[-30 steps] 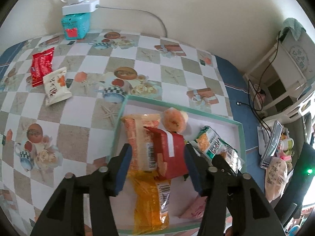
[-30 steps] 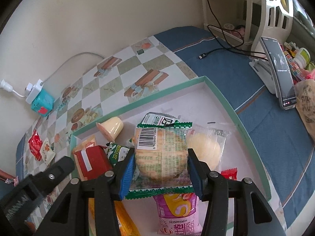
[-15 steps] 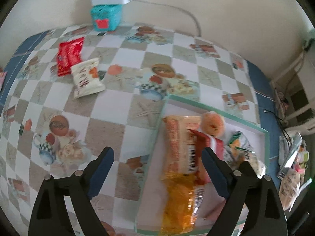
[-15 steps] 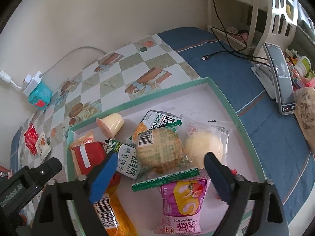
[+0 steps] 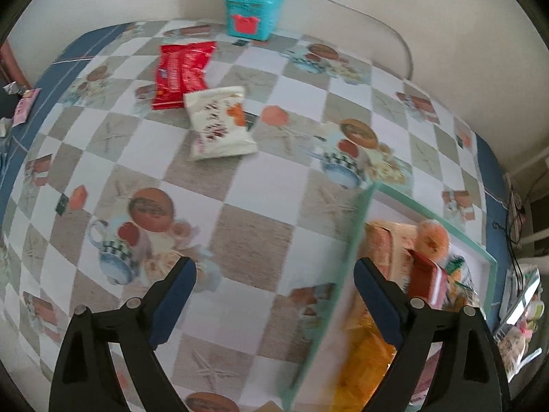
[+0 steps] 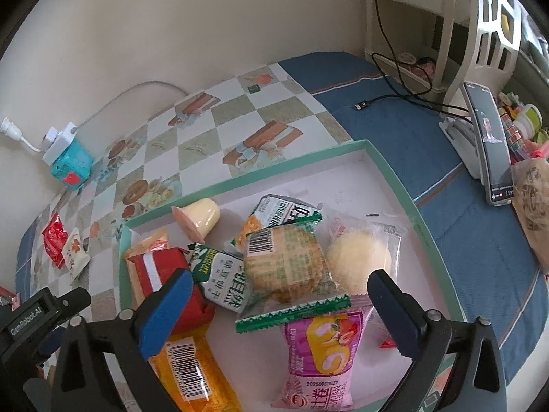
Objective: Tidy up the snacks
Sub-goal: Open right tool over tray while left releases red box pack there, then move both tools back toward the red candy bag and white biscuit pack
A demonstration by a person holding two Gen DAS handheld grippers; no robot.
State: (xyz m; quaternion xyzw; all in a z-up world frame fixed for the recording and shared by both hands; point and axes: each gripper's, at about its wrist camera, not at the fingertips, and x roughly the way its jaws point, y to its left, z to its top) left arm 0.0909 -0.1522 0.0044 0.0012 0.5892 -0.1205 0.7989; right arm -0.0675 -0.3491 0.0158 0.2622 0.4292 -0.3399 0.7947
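Note:
A green-rimmed tray (image 6: 391, 175) holds several snacks: a round biscuit pack (image 6: 284, 264), a red box (image 6: 161, 271), a jelly cup (image 6: 197, 218), a pale bun (image 6: 360, 257), a pink packet (image 6: 319, 353) and an orange packet (image 6: 192, 374). My right gripper (image 6: 278, 309) is open and empty above them. My left gripper (image 5: 274, 292) is open and empty over the table, left of the tray's edge (image 5: 346, 261). A white snack bag (image 5: 219, 123) and a red snack bag (image 5: 180, 72) lie on the checkered table far ahead.
A teal box (image 5: 252, 15) with a white power strip on it stands at the wall. A phone on a stand (image 6: 487, 137), a black cable (image 6: 394, 99) and a bagged item (image 6: 533, 202) lie on the blue cloth right of the tray.
Both grippers opened and let go of their snacks, the red box and the biscuit pack, in the tray. The left gripper swung left over the table toward the two loose bags. The right one pulled back.

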